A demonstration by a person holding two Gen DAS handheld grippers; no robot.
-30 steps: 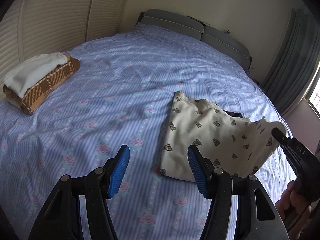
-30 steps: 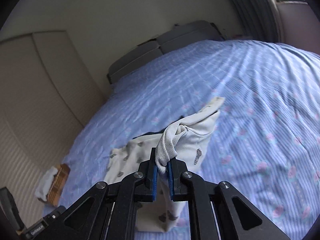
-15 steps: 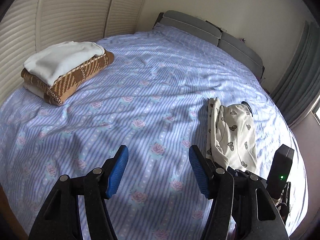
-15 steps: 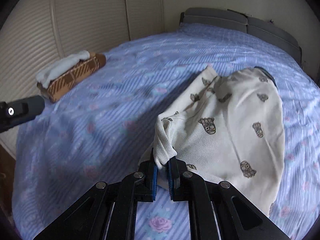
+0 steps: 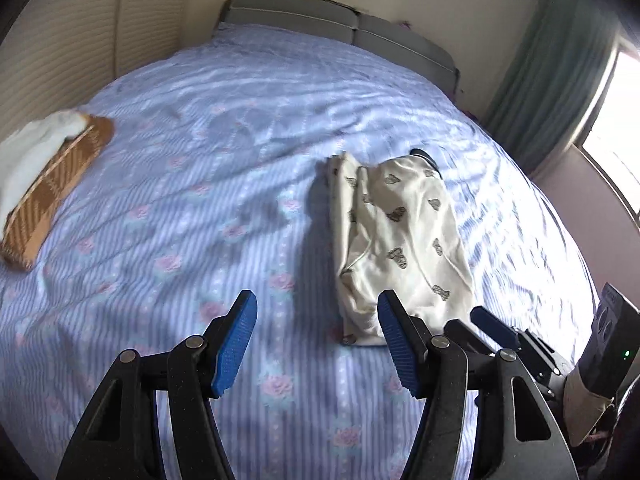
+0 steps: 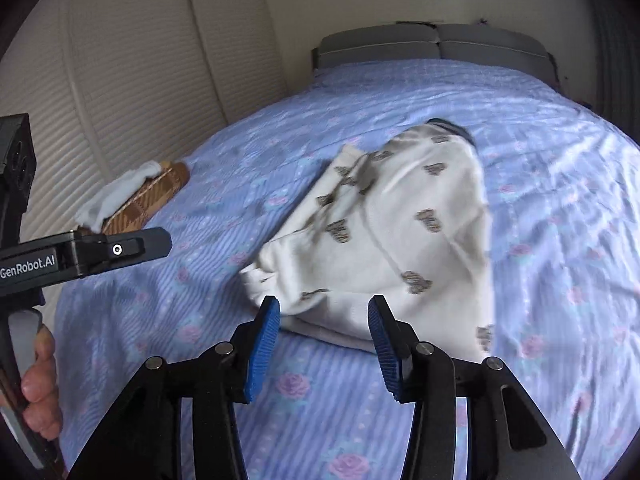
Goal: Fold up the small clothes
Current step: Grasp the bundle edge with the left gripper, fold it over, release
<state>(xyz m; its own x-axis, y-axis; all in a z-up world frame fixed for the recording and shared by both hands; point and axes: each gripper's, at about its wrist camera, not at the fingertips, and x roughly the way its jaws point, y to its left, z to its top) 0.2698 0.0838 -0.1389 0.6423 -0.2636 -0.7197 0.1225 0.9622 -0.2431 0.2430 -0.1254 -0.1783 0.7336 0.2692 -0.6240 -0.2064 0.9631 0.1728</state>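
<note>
A small cream garment with dark printed figures (image 5: 400, 240) lies folded over on the blue floral bedsheet (image 5: 224, 184); it also shows in the right wrist view (image 6: 392, 240). My left gripper (image 5: 316, 340) is open and empty, just near of the garment's left edge. My right gripper (image 6: 322, 344) is open and empty, just near of the garment's front edge. The right gripper's body shows at the lower right of the left wrist view (image 5: 520, 344), and the left gripper's body at the left of the right wrist view (image 6: 80, 256).
A folded stack, white cloth on brown plaid (image 5: 44, 176), lies at the bed's left side, also in the right wrist view (image 6: 136, 200). A grey headboard (image 5: 332, 20) is at the far end. A louvered wall (image 6: 120, 80) stands left, curtains (image 5: 552, 80) right.
My right gripper has opened and let go of the garment, which now lies folded on the sheet. Both grippers have shifted back toward the near edge of the bed.
</note>
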